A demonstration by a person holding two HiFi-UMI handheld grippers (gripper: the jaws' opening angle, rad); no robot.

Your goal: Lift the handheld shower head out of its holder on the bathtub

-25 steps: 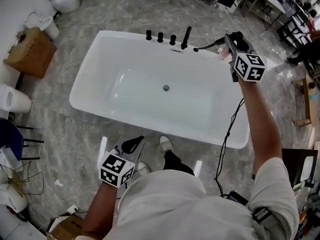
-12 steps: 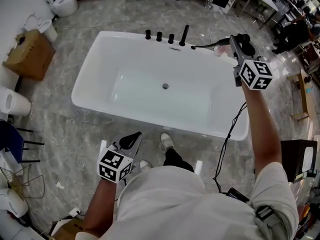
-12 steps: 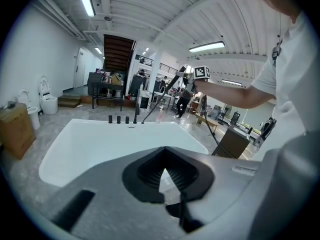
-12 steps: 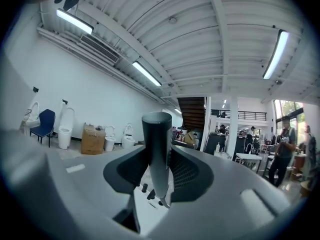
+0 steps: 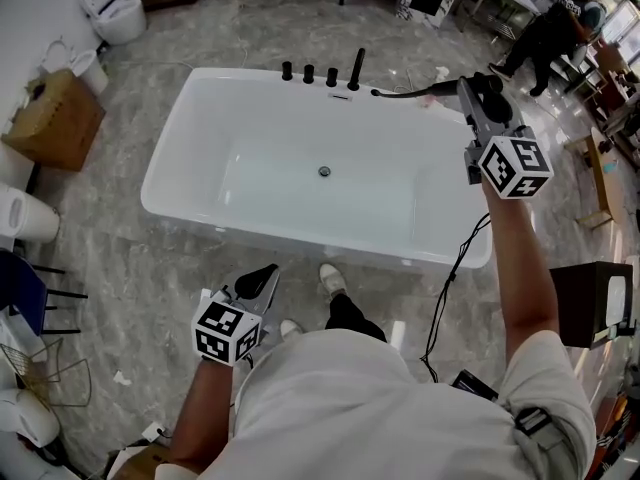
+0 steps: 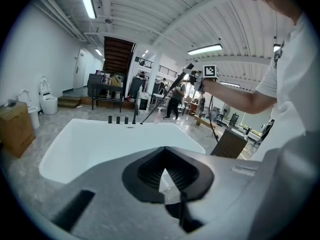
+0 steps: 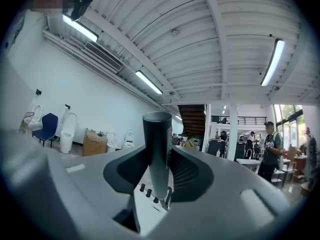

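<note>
My right gripper (image 5: 482,88) is shut on the dark handheld shower head (image 5: 487,80), held in the air over the white bathtub's (image 5: 158,183) far right corner. Its thin hose (image 5: 410,92) runs back to the tub deck beside the tall black spout (image 5: 356,68) and the black knobs (image 5: 308,72). In the right gripper view the shower head (image 7: 157,134) stands upright between the pads, with the knobs (image 7: 148,191) far below. My left gripper (image 5: 258,280) hangs low at the tub's near side, shut with nothing in it (image 6: 165,176). The left gripper view shows the raised shower head (image 6: 186,69).
A cardboard box (image 5: 50,118) and toilets (image 5: 112,13) stand at the left wall, with a blue chair (image 5: 20,278) nearer. A dark cabinet (image 5: 590,303) is at the right. A person (image 5: 545,28) and tables are at the back right. A black cable (image 5: 450,278) hangs from my right arm.
My right gripper has carried the shower head up and away from the tub deck, drawing the hose after it. My left gripper has drifted a little along the tub's near side.
</note>
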